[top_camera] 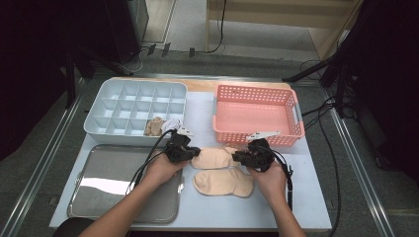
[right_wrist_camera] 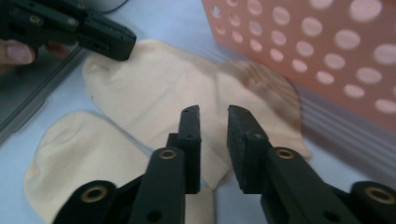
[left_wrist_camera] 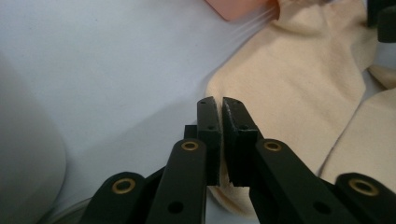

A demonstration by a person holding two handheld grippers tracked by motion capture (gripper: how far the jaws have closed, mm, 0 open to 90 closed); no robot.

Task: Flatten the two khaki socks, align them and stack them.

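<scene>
two beige socks near the front edge of the table, far sock (top_camera: 213, 157) just before the pink basket (top_camera: 291, 106), left gripper (left_wrist_camera: 220, 103) pinching its toe edge, right gripper (right_wrist_camera: 214, 112) a little open over its cuff, near sock (top_camera: 223, 182) untouched

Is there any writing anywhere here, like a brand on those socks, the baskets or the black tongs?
None can be read. The two beige socks, the pink basket, the pale divided organizer, the metal tray and the black jaws of the left gripper and right gripper carry no visible words, numbers or logos.
</scene>
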